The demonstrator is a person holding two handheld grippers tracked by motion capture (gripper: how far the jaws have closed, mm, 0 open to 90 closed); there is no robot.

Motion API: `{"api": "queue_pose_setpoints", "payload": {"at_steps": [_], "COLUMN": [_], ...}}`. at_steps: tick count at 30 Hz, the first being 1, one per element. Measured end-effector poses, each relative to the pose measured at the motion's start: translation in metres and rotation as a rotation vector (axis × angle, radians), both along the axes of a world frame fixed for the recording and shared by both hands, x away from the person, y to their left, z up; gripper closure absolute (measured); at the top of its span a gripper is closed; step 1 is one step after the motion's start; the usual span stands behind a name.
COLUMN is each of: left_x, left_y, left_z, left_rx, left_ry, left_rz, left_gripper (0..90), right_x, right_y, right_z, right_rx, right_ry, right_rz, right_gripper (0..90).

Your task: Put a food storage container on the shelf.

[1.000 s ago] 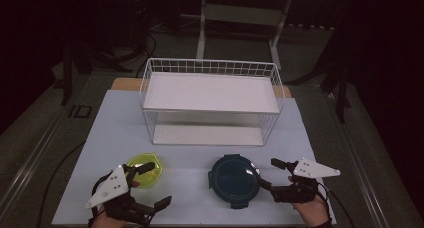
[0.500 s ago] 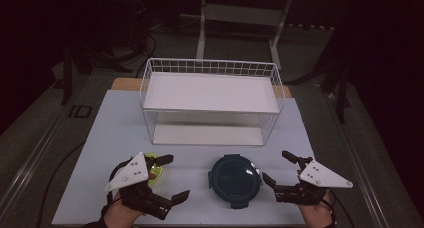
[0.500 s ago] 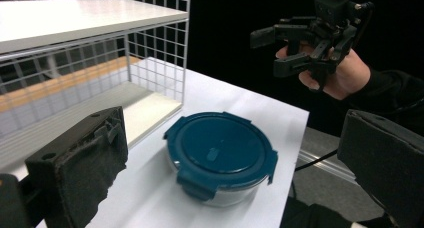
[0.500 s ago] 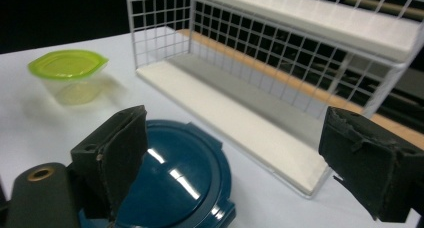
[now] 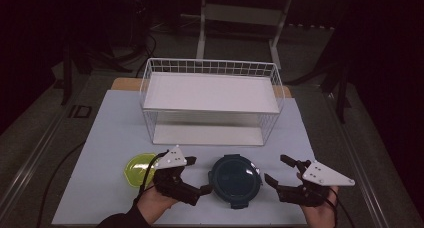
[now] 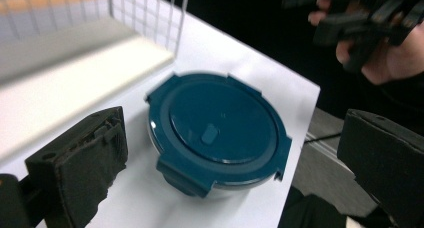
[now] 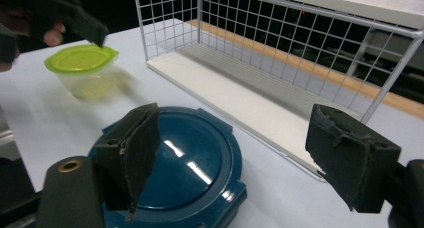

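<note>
1. 1 blue tub [image 5: 234, 180] w/ lid, near centre.
2. 1 green tub [image 5: 138, 168], near left.
3. 1 wire rack [image 5: 211, 101], far centre, w/ 2 shelves.
4. 2 grippers: left [image 5: 196, 174], right [image 5: 276, 170].
5. 1 table [image 5: 112, 133].

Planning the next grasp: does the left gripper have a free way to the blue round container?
Probably yes. The left gripper is open beside the blue container, with bare table between; the green-lidded tub sits on its other side.
</note>
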State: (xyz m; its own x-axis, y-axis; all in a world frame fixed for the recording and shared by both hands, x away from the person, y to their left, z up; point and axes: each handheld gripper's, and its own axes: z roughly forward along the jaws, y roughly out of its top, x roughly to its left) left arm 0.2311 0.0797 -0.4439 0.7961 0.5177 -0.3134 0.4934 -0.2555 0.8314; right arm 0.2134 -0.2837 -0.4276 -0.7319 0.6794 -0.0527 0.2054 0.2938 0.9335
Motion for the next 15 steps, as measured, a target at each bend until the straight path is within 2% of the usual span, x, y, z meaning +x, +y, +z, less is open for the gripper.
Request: {"api": "queue_pose_setpoints", "payload": {"at_steps": [2, 6, 11, 14, 15], "left_x": [0.007, 0.018, 0.031, 0.036, 0.036], "left_y": [-0.003, -0.007, -0.008, -0.008, -0.009], "left_z": [-0.009, -0.022, -0.038, -0.046, -0.049], "left_rx": [-0.010, -0.043, -0.093, -0.092, -0.083], "left_ry": [0.060, 0.132, 0.256, 0.322, 0.341], "left_rz": [-0.006, -0.009, 0.026, 0.049, 0.076], "left_gripper": [0.0, 0.0, 0.1, 1.4, 2.7], "right_x": [-0.001, -0.002, -0.001, 0.000, 0.000], "right_y": [0.000, 0.001, 0.003, 0.004, 0.004], "right_z": [-0.002, -0.006, -0.011, -0.014, -0.015], "right_rx": [-0.002, -0.020, -0.043, -0.029, -0.031], "right_ry": [-0.017, -0.023, 0.023, 0.086, 0.092], "right_rz": [0.000, -0.010, -0.011, 0.007, 0.009], "right_gripper": [19.3, 16.3, 12.3, 12.0, 12.0]}}
